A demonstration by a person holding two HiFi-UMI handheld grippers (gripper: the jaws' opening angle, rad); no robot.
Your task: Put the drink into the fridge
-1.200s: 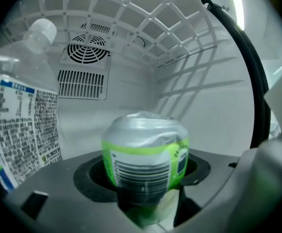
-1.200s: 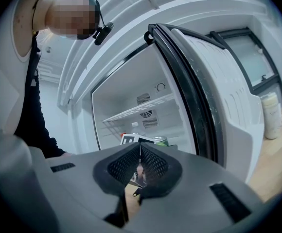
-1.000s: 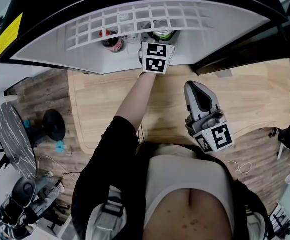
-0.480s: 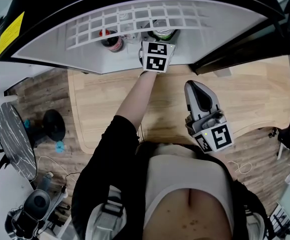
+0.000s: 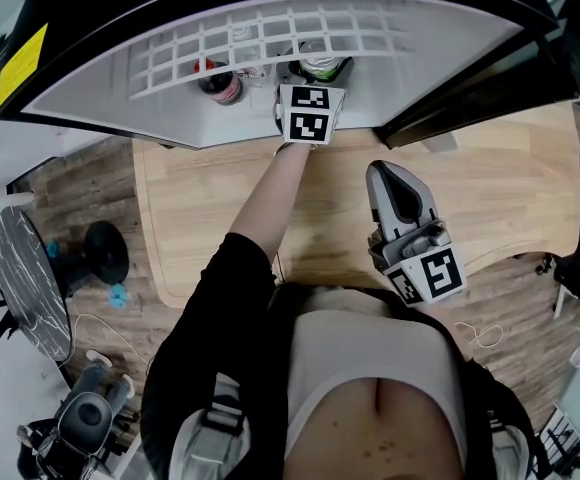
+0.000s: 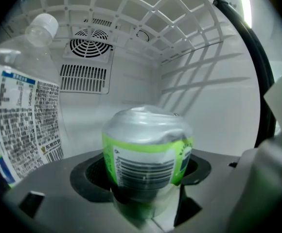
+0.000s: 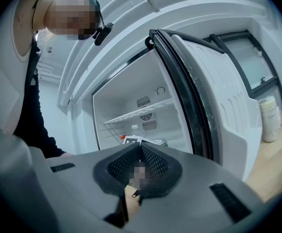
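The drink [image 6: 147, 152] is a clear bottle with a green label and a barcode. It sits between the jaws of my left gripper [image 6: 148, 191], which is shut on it inside the open fridge [image 5: 100, 78]. In the head view the left gripper [image 5: 310, 90] reaches in under the white wire shelf [image 5: 210, 43], with the drink [image 5: 322, 66] just beyond its marker cube. My right gripper [image 5: 400, 196] hangs over the wooden table [image 5: 200, 208], shut with nothing in it. In its own view the right gripper [image 7: 140, 168] has its jaws pressed together.
A clear water bottle [image 6: 26, 106] with a white label stands close to the left of the drink. A red-capped bottle [image 5: 218, 80] stands further left. The fan vent [image 6: 90, 42] is on the back wall. The fridge door [image 7: 219, 96] stands open, with a pale bottle [image 7: 270, 118] on the table beyond it.
The left gripper with the drink has edged slightly deeper into the fridge. The right gripper has stayed where it was.
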